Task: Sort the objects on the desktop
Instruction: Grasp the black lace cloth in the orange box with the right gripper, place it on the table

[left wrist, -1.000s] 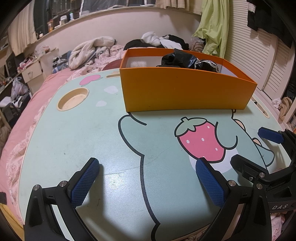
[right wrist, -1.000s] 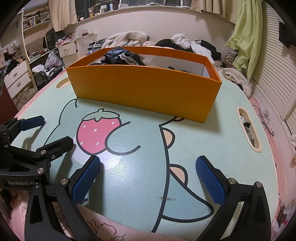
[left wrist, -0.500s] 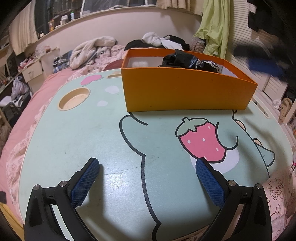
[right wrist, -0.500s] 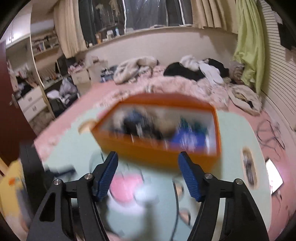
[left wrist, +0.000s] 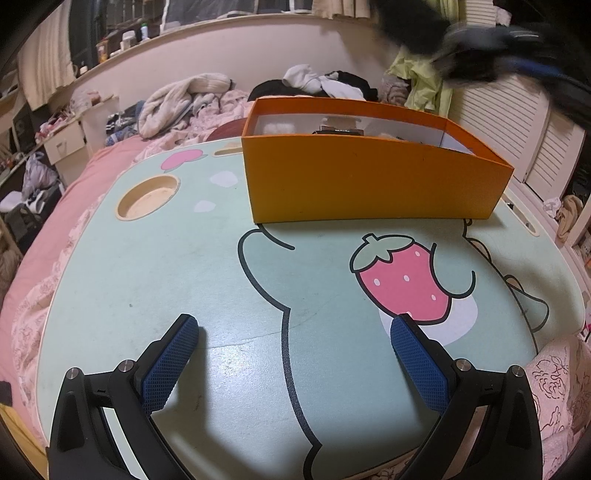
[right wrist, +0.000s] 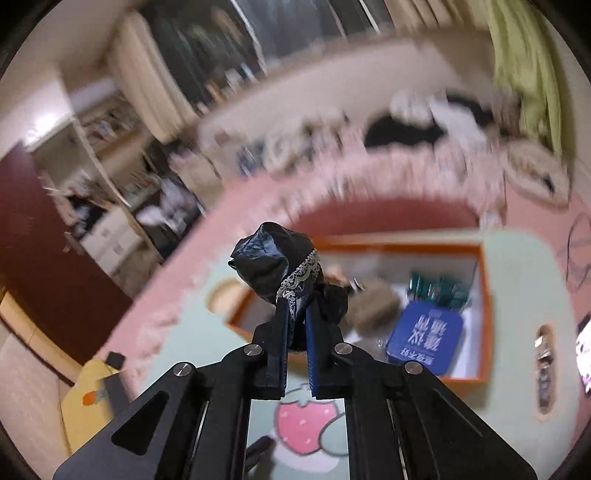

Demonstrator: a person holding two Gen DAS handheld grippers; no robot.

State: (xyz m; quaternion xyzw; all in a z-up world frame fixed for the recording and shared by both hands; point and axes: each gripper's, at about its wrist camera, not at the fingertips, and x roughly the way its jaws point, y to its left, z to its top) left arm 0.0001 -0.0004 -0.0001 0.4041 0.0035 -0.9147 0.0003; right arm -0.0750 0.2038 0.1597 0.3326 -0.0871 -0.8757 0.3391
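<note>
My right fingers are pinched nearly together on a black lace-trimmed cloth; the bundle bulges up past the tips, and a strip of pale lace runs down into the narrow gap between the blue pads. The cloth is off the table, held up in the air above the orange box, which lies below and to the right of my right fingers in the right wrist view. That hand looks steeply down from high up, and the room behind is smeared with motion blur. Inside the orange box I can see a blue tin with white lettering, a brownish fuzzy thing just left of the tin, and some dark green items behind the tin; I cannot make these out further.

My left fingers are spread wide and hold nothing. They sit low over the near part of the mint-green table, short of the orange box, with the printed strawberry between the right-hand pad and the box. The left hand points level toward the box's long front wall. A round cup recess sits in the table to the left of the box. High above the box, at the top right of the left wrist view, my right gripper and its dark cloth show only as a blur.
</note>
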